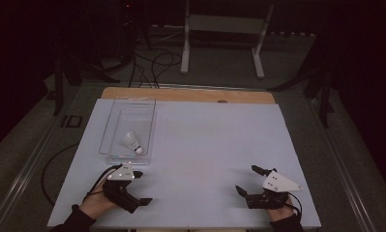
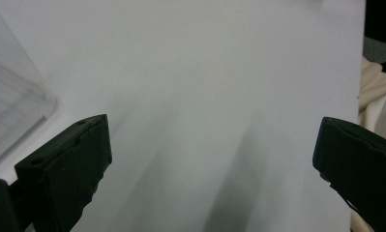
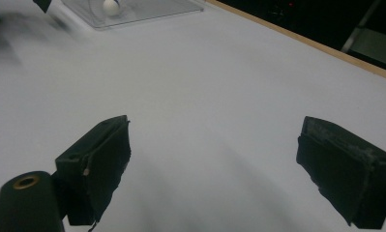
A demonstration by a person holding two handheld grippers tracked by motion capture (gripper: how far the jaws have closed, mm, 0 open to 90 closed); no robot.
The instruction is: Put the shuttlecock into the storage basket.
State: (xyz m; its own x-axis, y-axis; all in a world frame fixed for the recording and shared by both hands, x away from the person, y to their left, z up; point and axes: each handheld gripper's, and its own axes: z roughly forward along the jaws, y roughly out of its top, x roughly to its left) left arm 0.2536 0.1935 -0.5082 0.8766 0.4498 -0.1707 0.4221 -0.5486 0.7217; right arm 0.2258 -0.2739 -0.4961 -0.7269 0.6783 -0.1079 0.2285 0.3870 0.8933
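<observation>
Near edge first: left gripper (image 1: 143, 187) sits at the table's near-left, jaws spread wide, nothing between them; the left gripper view confirms bare pale surface in the gap and a corner of the clear bin (image 2: 16, 113) off to one side. Right gripper (image 1: 245, 181) is at the near-right, well apart from the left one, jaws also wide and holding nothing; the right gripper view shows bare tabletop between them. Both rest low over the light blue-grey table sheet (image 1: 210, 145). Farther out, just beyond the left gripper, the clear rectangular plastic bin (image 1: 114, 116) holds the white feather shuttlecock with round cork tip (image 1: 132, 142); it lies toward the bin's near end. Orientation: on its side, long axis running diagonally, cork pointing to the near-right corner of the bin, feather skirt toward far-left. Judgement: the shuttlecock is in the bin and both hands are empty and clear of it, so either placement is complete or a pick-out has not started. I can't tell which from this.
</observation>
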